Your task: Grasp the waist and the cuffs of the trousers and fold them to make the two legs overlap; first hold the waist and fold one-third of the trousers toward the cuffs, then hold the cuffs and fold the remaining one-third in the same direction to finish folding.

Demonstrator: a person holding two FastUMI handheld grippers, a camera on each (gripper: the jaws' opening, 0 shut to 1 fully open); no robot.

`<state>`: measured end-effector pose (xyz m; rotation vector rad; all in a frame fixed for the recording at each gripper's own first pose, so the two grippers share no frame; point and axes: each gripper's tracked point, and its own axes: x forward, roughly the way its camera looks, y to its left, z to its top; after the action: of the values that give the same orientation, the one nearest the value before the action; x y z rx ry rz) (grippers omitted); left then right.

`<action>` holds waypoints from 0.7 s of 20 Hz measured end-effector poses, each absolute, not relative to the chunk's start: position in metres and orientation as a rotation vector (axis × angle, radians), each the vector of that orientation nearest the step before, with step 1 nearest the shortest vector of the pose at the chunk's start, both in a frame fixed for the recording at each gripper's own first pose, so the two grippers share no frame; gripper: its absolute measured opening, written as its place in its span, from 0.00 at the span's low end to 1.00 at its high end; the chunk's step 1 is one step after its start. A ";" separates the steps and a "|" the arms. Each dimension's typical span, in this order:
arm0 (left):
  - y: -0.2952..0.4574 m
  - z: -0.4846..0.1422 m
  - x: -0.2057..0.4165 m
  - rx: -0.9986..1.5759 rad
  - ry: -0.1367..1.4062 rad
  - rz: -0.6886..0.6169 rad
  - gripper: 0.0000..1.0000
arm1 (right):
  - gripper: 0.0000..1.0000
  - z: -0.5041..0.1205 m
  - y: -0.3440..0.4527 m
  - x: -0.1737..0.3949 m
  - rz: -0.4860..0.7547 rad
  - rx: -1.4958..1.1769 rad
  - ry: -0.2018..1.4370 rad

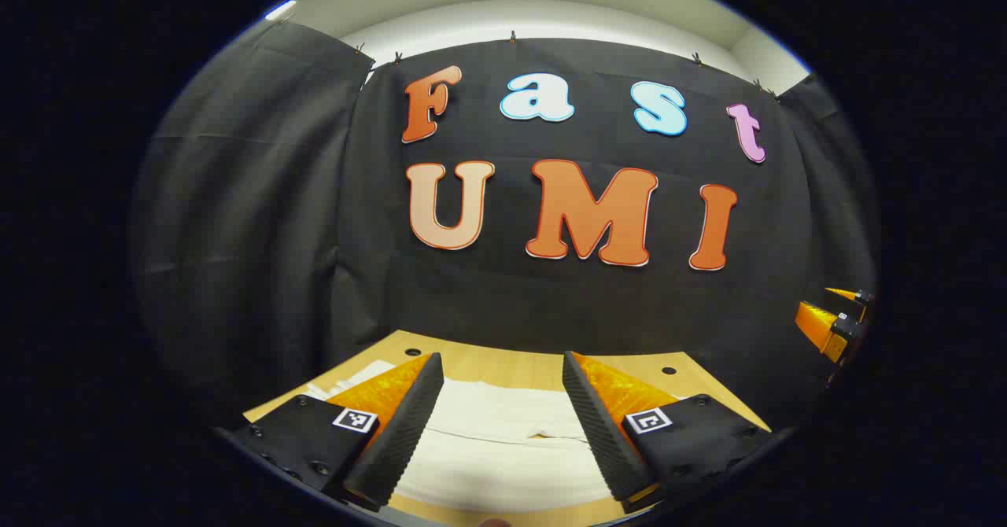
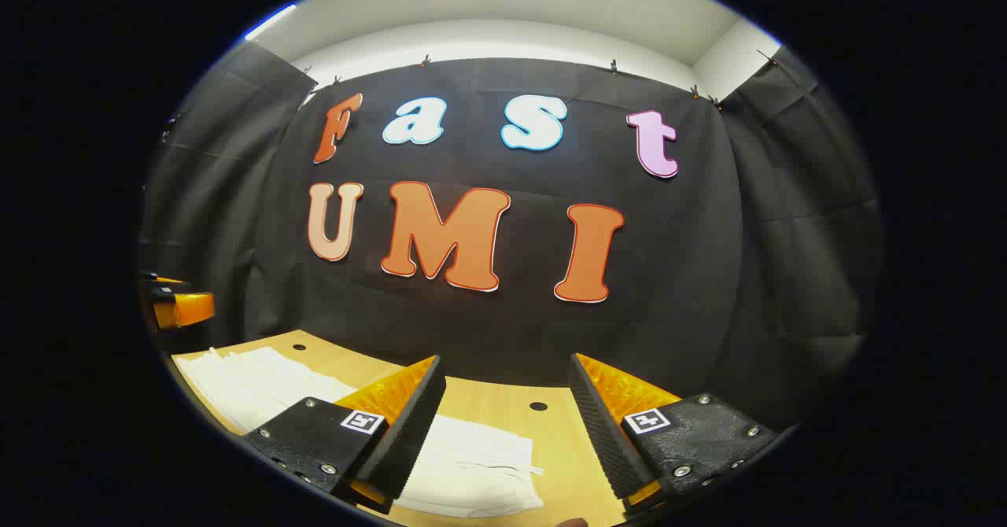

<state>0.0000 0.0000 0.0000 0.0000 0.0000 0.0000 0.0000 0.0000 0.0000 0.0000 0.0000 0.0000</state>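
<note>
White trousers (image 1: 496,440) lie flat on the wooden table (image 1: 503,366), seen between my left gripper's fingers in the left gripper view. My left gripper (image 1: 502,421) hangs open above them, touching nothing. In the right gripper view the trousers (image 2: 472,464) spread from the left edge to below my right gripper (image 2: 507,425), which is open and held above the cloth's right end. The right gripper (image 1: 834,318) appears far right in the left gripper view. The left gripper (image 2: 177,303) appears far left in the right gripper view.
The table (image 2: 551,433) has small dark holes (image 2: 538,406) near its far edge. Black cloth walls close in behind and on both sides. Bare wood lies to the right of the trousers in the right gripper view.
</note>
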 end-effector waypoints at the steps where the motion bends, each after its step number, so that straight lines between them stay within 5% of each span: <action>1: 0.022 0.007 0.007 0.012 -0.010 -0.017 0.98 | 0.95 0.006 0.013 -0.002 -0.038 -0.008 -0.001; 7: 0.105 0.068 0.051 0.052 -0.128 -0.063 0.98 | 0.99 0.038 0.062 -0.007 -0.141 -0.044 -0.021; 14: 0.110 0.074 0.071 0.010 -0.176 -0.051 0.98 | 0.99 0.012 0.042 0.003 -0.167 -0.053 0.045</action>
<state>0.0707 0.1099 0.0738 0.0099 -0.1761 -0.0513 0.0034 0.0419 0.0122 -0.0527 0.0450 -0.1669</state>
